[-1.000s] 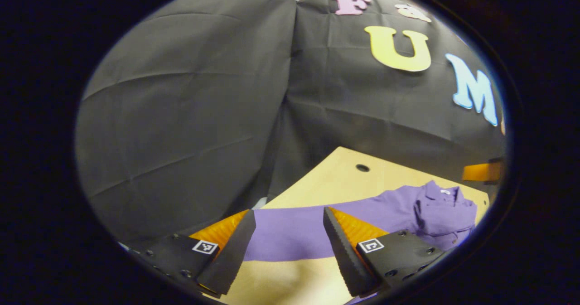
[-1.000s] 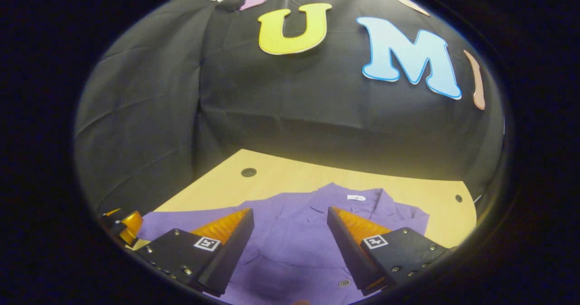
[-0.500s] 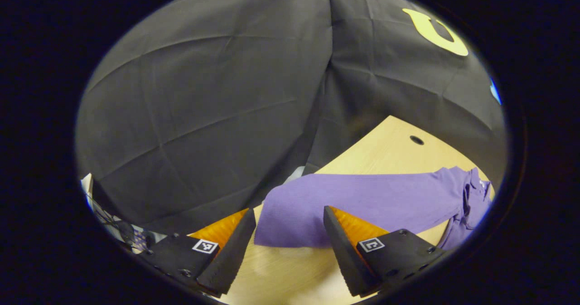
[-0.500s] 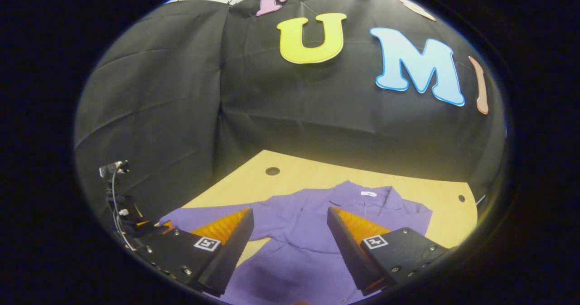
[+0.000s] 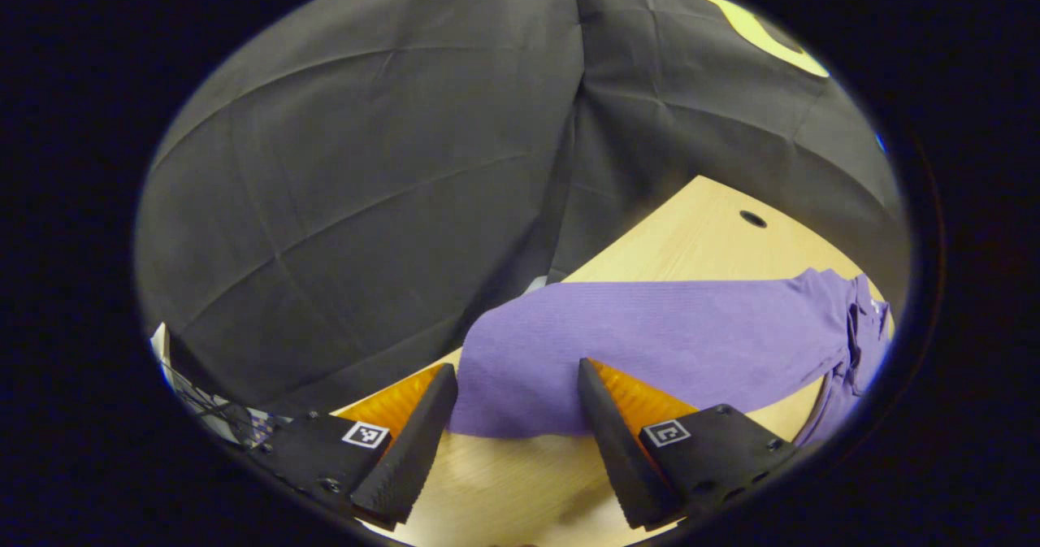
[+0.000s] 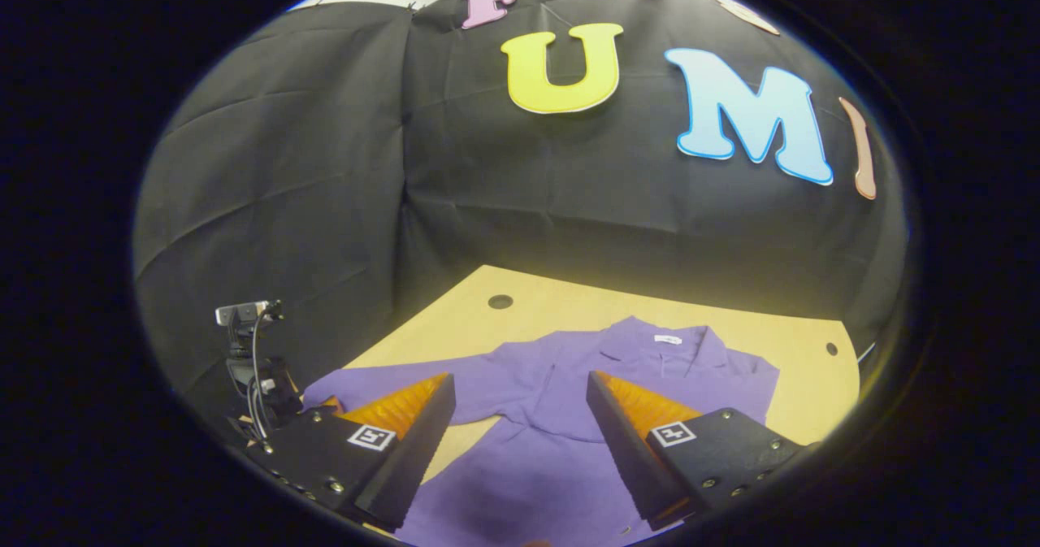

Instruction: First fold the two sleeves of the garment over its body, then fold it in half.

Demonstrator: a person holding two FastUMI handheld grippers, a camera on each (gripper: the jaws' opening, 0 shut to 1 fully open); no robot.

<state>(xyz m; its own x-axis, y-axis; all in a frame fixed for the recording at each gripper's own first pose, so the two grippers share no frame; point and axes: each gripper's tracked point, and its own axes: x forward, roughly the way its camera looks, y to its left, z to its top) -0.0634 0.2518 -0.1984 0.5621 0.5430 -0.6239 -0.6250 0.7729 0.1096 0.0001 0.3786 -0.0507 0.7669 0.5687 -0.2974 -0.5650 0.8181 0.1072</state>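
Left claw nearer sleeve; purple garment flat; both claws spread.

1. The purple garment runs out of the right gripper view at the bottom, so its hem cannot be seen.
2. In the left gripper view the garment's collar end is squeezed against the picture's right edge, too warped to make out.
3. The right tongs hide part of the garment's chest and the near stretch of the left sleeve.
4. The small white tag inside the collar is too tiny to read.
5. The left tongs cover the cuff's near corner.
6. The desk has its near edge cut off.
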